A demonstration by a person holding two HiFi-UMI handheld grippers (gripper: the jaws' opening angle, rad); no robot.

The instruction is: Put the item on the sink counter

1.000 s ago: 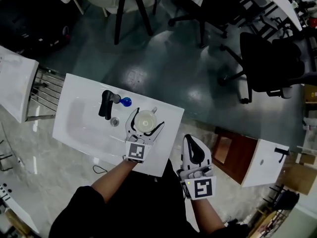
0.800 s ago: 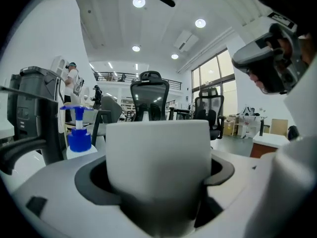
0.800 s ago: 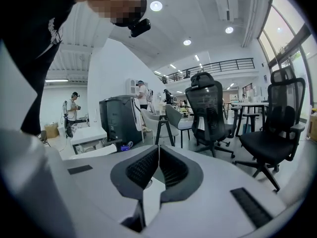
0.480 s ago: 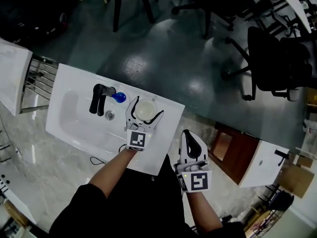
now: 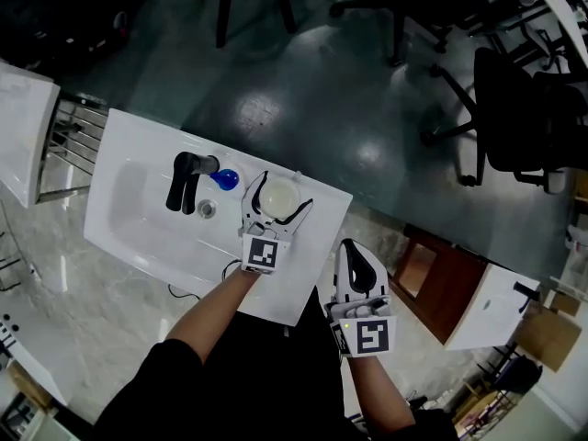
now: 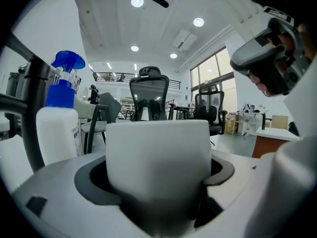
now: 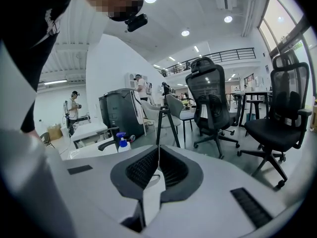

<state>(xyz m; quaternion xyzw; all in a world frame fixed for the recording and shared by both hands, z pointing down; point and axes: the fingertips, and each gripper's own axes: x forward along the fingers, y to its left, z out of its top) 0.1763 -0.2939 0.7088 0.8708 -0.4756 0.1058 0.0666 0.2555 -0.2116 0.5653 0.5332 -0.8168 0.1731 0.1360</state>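
Nearest the person, the right gripper [image 5: 354,255] hangs just off the worktop's edge, fingers pressed together with nothing between them, so it has no part in this. Just ahead, the left gripper [image 5: 278,200] has its fingers spread wide round a white cup [image 6: 158,155], pads snug on its sides, over the right end of the white worktop [image 5: 308,260]. The carry looks done. Whether the cup's base is actually down cannot be told, and letting go and backing off are left to do. Beside the cup stands a spray bottle [image 5: 223,179] with a blue top, then the black tap [image 5: 184,184] over the basin [image 5: 138,211]. The worktop is smooth and glossy — a cup should sit steady there. Pale marble tiles [image 5: 55,292] lie under the person. Beyond the worktop is a dark shiny floor [image 5: 322,99] with black office chairs [image 5: 528,108] — an open workroom.
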